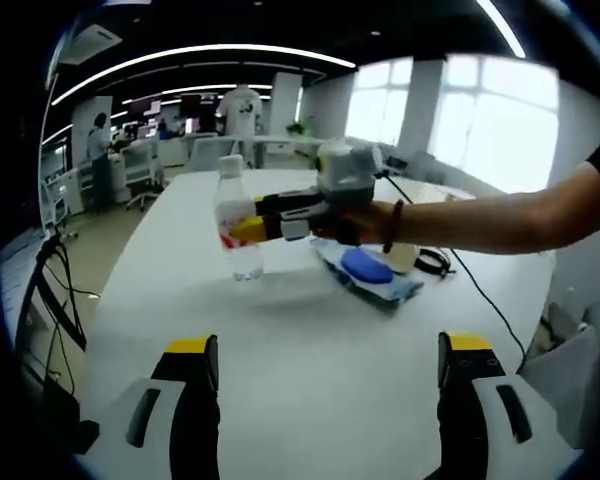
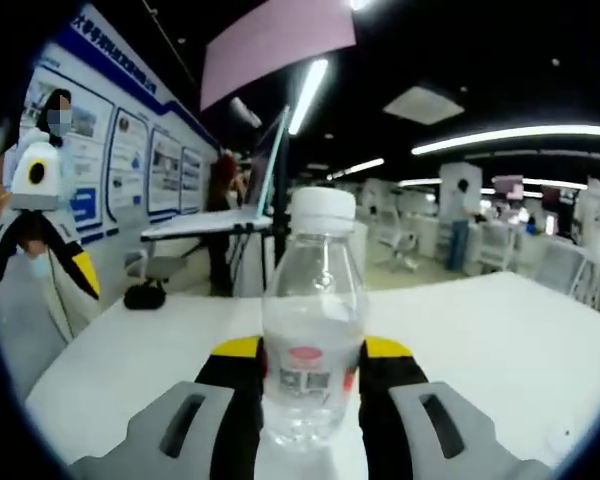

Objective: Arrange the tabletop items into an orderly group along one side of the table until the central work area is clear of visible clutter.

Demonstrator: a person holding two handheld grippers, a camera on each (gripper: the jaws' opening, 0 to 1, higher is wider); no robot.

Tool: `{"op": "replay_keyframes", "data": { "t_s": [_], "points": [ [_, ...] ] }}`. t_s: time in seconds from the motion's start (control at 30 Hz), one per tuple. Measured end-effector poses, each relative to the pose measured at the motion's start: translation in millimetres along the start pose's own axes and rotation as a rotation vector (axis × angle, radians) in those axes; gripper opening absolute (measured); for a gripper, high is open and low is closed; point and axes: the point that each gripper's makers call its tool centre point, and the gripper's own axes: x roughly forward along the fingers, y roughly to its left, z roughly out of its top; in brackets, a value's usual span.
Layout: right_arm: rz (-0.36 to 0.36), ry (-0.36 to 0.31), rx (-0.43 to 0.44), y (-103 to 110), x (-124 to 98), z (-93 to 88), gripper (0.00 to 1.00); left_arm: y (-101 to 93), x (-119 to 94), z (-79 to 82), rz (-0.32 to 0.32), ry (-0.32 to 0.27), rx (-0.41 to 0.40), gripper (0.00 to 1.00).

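On the white table (image 1: pixel 310 370), towards its far half, a clear water bottle (image 1: pixel 236 228) with a white cap stands upright, and it is gripped about its labelled middle by the right gripper (image 1: pixel 242 229), which is carried in from the right of the left gripper view by a person's hand (image 1: pixel 370 222). Seen from the right gripper view, the water bottle (image 2: pixel 313 330) is pinched between the two yellow-tipped jaws of the right gripper (image 2: pixel 313 372), its red-and-white label level with the pads. Just beside the bottle, under the hand, a blue cloth (image 1: pixel 380 284) is spread with a darker blue oval object (image 1: pixel 366 266) lying on it; what that object is cannot be told. A pale round item and a black cable (image 1: pixel 480 300) lie a little beyond.

The left gripper (image 1: pixel 330 365) is held low over bare table, its jaws spread wide with nothing between them.

The step in hand is judged to be the carrying of the bottle to one side of the table. The bottle should be kept upright and lifted clear before it is swung aside, so that the cloth is not dragged along. The thin plastic wall may buckle if it is squeezed harder, so a steady, moderate grip is advised, and the bottle should be set down flat before the jaws are released.
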Motion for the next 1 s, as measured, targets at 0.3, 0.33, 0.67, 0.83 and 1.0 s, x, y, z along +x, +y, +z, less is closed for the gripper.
{"op": "replay_keyframes", "data": {
  "t_s": [0.3, 0.33, 0.67, 0.83, 1.0],
  "points": [
    [0.015, 0.023, -0.015, -1.2, -6.6, -14.7, 0.32, 0.6, 8.1, -2.4, 0.009, 0.011, 0.008, 0.86],
    [0.021, 0.026, -0.02, 0.0, -6.5, -14.6, 0.32, -0.1, 8.7, -1.4, 0.009, 0.007, 0.011, 0.86],
    [0.029, 0.045, -0.007, -0.1, -13.6, -18.4, 0.33, -6.4, 10.2, -1.8, -0.013, 0.004, 0.004, 0.87],
    [0.031, 0.054, 0.001, 0.7, -14.4, -18.4, 0.34, -6.7, 8.6, -6.3, -0.013, 0.015, 0.005, 0.87],
    [0.029, 0.065, -0.01, 2.1, -12.4, -18.1, 0.35, -6.4, 7.2, -6.8, -0.011, 0.016, 0.004, 0.87]
  ]
}}
